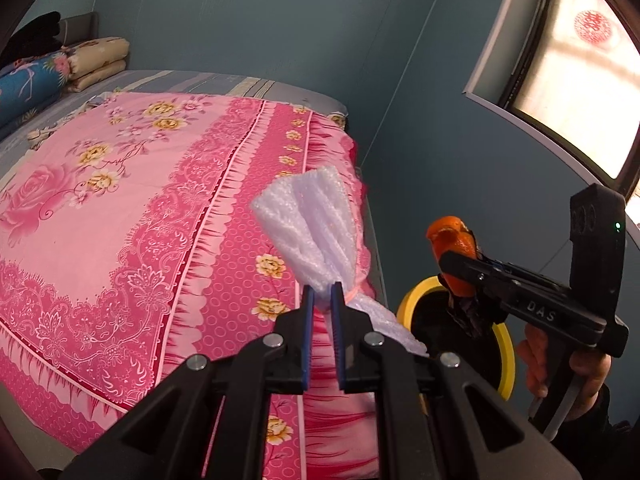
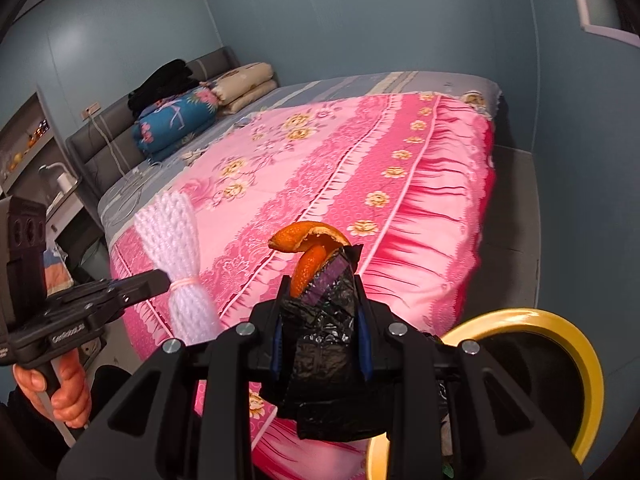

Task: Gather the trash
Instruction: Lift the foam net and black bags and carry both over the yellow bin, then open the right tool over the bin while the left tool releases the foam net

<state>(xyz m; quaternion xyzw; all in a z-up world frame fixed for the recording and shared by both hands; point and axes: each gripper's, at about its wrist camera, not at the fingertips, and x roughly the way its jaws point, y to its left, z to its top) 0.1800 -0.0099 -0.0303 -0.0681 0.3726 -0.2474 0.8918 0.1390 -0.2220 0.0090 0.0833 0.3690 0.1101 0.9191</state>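
My left gripper (image 1: 323, 292) is shut on a white foam fruit net (image 1: 310, 232), pinched at its tied waist and held above the bed's edge. From the right wrist view the same net (image 2: 176, 232) hangs at the left in that gripper (image 2: 166, 278). My right gripper (image 2: 320, 286) is shut on a crumpled black plastic wrapper (image 2: 326, 332) with orange peel (image 2: 310, 246) sticking out on top. In the left wrist view the right gripper (image 1: 454, 270) holds the orange peel (image 1: 452, 242) above a yellow-rimmed bin (image 1: 506, 354). The bin (image 2: 576, 352) sits low at the right.
A bed with a pink flowered cover (image 1: 140, 208) fills the left and middle. Folded quilts (image 2: 176, 120) and pillows (image 2: 248, 84) are stacked at its head. A window (image 1: 572, 72) is in the blue wall. A side table (image 2: 60, 188) stands at the far left.
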